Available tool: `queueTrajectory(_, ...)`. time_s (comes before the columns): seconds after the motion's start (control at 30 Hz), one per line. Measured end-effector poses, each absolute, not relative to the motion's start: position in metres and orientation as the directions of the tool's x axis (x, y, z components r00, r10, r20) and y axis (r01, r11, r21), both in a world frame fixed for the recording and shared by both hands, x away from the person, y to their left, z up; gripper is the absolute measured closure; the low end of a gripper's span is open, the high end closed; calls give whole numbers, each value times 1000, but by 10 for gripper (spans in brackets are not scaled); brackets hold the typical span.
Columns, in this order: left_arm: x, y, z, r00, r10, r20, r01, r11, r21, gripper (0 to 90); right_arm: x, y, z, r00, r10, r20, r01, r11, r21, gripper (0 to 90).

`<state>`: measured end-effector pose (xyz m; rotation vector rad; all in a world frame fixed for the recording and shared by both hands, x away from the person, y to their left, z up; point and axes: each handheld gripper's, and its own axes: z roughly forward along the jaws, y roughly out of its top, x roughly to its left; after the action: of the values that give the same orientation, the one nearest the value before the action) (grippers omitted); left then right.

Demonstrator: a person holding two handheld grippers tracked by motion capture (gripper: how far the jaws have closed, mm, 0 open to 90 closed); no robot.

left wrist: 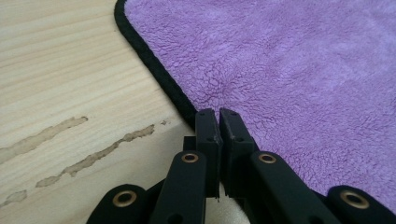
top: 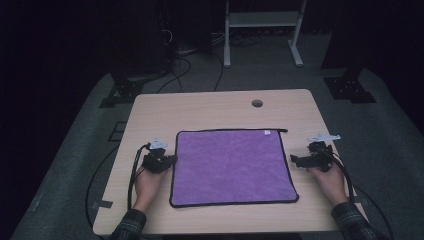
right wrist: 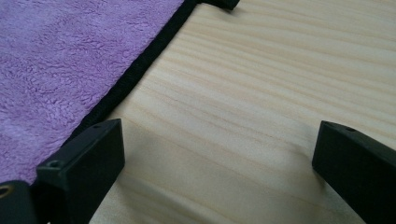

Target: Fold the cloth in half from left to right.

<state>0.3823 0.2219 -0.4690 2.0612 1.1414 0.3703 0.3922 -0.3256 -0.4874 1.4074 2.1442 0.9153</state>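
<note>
Left tongs (left wrist: 218, 113) pinch the purple towel's (top: 232, 165) edge; right tongs (right wrist: 219, 149) gape.

The cloth (top: 232, 167) lies flat on the table (top: 210, 107), between the two grippers. The left gripper (top: 171, 160) sits at the cloth's left edge, its tips over the hem in the left gripper view, cloth ahead and to their right, bare table to their left. The right gripper (top: 295, 160) sits just beside the cloth's right edge, over bare table, with the hem by its left jaw in the right gripper view.
</note>
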Motion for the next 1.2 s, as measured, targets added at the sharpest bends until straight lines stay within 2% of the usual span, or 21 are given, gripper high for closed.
queueTrajectory(0.3, 382, 234, -461, 556, 822, -125, 607, -298, 737, 867, 392, -325, -487, -407, 914, 13, 641, 275, 716, 15)
queueTrajectory(0.73, 381, 263, -450, 498, 865, -55, 607, -303, 734, 867, 392, -326, -487, -408, 913, 12, 640, 277, 716, 15)
queueTrajectory(1.03, 378, 263, -441, 513, 852, -103, 585, -260, 768, 866, 392, -325, -487, -409, 912, 12, 640, 278, 716, 15)
queueTrajectory(1.2, 379, 257, -436, 548, 821, -160, 574, -229, 786, 866, 392, -325, -487, -409, 912, 12, 640, 278, 716, 15)
